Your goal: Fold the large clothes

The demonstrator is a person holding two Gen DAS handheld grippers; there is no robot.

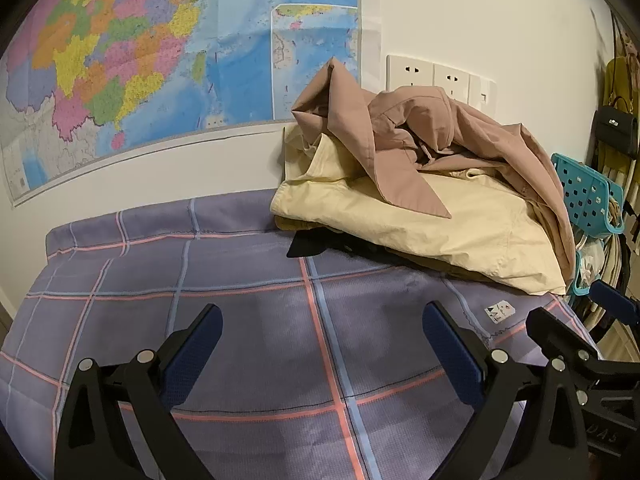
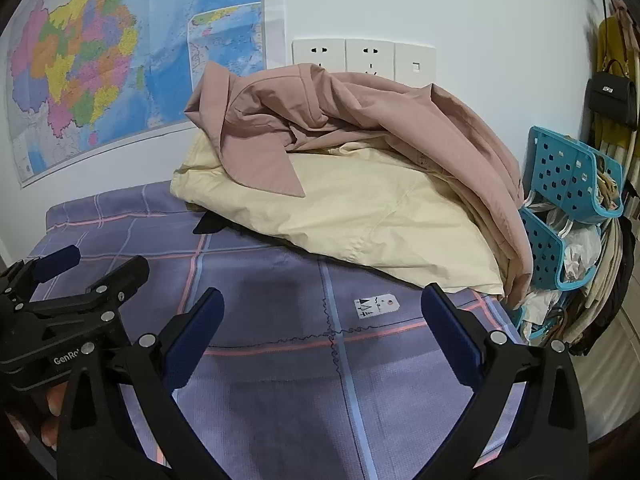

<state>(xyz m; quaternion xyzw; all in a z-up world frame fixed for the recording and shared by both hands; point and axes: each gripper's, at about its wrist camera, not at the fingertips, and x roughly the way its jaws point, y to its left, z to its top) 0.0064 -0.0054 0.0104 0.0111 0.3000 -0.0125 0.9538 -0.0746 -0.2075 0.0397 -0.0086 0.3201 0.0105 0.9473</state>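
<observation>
The pink garment [image 2: 360, 120] is lying crumpled on top of the cream garment [image 2: 360, 216], and both are sitting as a heap at the far right of the plaid-covered bed [image 2: 260, 380], against the wall under the sockets [image 2: 362, 58]. Something dark [image 2: 208, 224] is poking out from beneath the heap.

You are holding your left tool [image 1: 322, 340] and right tool [image 2: 322, 328] side by side over the bare near part of the bed, each spread wide and gripping nothing. The step in hand looks like fetching the top piece. You are likely best off aiming for the pink collar or a shoulder seam, not the loose pointed flap, and lifting it clear so the cream piece is not dragging along.

Beyond the bed's right edge, teal perforated baskets [image 2: 560, 168] are holding pale fabric and crumpled plastic; the exact contents are unclear.
</observation>
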